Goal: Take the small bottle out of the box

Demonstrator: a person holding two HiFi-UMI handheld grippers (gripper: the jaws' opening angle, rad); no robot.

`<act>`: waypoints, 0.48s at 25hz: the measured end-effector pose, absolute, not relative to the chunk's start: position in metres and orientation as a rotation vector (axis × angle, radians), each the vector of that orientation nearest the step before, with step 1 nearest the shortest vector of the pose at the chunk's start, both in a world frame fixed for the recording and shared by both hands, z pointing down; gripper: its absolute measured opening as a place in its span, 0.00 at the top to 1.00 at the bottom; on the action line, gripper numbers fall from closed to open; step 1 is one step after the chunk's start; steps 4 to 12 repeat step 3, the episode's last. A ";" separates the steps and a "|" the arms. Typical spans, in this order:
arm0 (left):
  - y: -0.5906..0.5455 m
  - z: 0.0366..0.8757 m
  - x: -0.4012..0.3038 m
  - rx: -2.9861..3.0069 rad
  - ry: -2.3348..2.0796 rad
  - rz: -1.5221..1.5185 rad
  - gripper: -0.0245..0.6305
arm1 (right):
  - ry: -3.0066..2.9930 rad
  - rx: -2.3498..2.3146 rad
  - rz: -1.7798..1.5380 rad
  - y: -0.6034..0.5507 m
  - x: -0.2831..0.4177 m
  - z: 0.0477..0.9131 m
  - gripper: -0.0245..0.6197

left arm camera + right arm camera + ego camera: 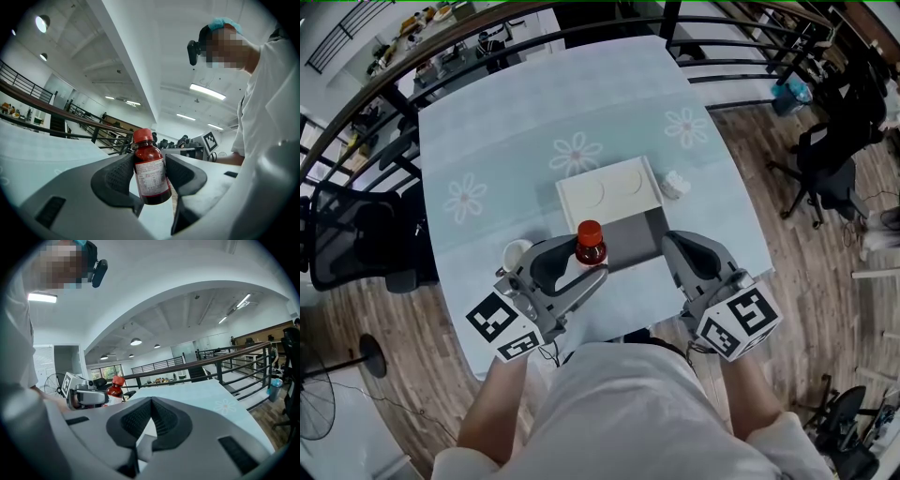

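A small dark-red bottle (pixel 590 246) with an orange-red cap and a white label is clamped upright between the jaws of my left gripper (pixel 578 259), lifted above the table near its front edge. The left gripper view shows the bottle (pixel 149 169) pinched at its body by both pads. The box (pixel 633 234) is a shallow grey tray on the table, with its white lid (pixel 609 192) lying behind it. My right gripper (pixel 682 253) hovers at the box's right side, shut and empty. The right gripper view catches the bottle (pixel 115 387) off to its left.
A light blue tablecloth (pixel 516 131) with flower prints covers the table. A white cup (pixel 516 254) stands left of my left gripper and a small white crumpled object (pixel 676 184) lies right of the lid. Black railings and office chairs surround the table.
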State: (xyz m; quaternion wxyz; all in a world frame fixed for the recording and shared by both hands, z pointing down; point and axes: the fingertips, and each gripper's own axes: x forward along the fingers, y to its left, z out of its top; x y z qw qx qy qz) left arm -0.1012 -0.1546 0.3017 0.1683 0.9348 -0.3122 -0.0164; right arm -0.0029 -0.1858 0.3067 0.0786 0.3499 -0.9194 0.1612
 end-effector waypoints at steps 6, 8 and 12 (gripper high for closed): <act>-0.157 0.305 -0.099 2.657 -0.889 -0.040 0.62 | -2.753 1.042 0.480 -0.188 -0.002 0.309 0.93; -0.157 0.305 -0.099 2.657 -0.889 -0.040 0.62 | -2.753 1.042 0.480 -0.188 -0.002 0.309 0.93; -0.157 0.305 -0.099 2.657 -0.889 -0.040 0.62 | -2.753 1.042 0.480 -0.188 -0.002 0.309 0.93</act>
